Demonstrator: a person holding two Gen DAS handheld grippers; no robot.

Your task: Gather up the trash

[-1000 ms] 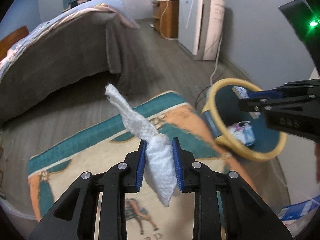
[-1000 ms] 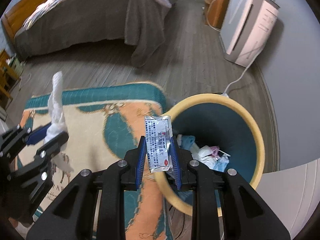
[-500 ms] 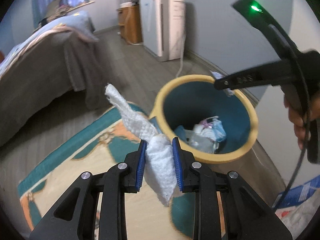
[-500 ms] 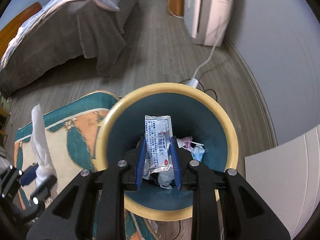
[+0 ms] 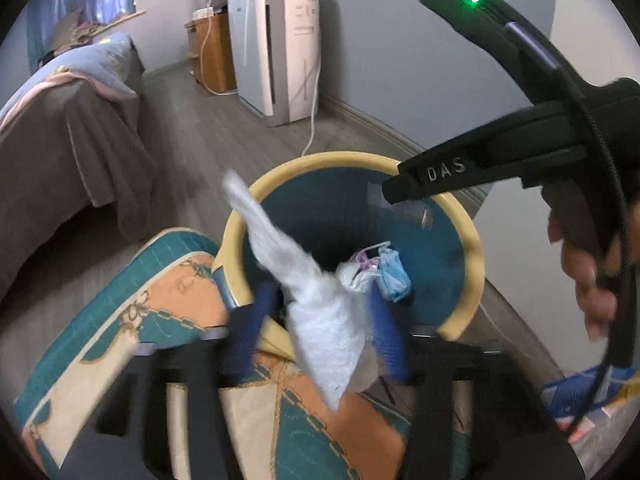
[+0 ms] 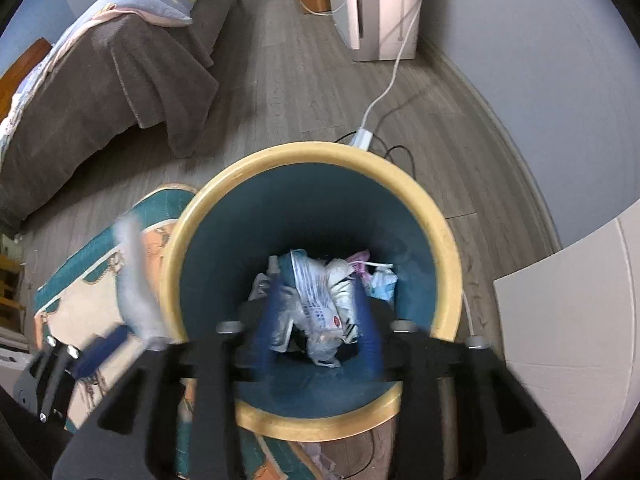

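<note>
Right gripper (image 5: 390,192) arm reads "DAS" — packet (image 6: 316,304) print unreadable.

Ahead of the grippers runs grey plank floor (image 6: 288,80); a bed (image 6: 100,80) under a brown cover stands left, a white appliance (image 5: 280,52) against the pale blue wall (image 5: 400,60) ahead-right, a patterned rug (image 5: 132,312) underneath.

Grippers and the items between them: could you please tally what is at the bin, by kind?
Grippers: 2, the left gripper and the right gripper, both opening.
White paper towels: 1, between the left pads.
Printed sachets: 1, between the right pads.
Yellow-rimmed bins: 1.
Total: 5.
</note>
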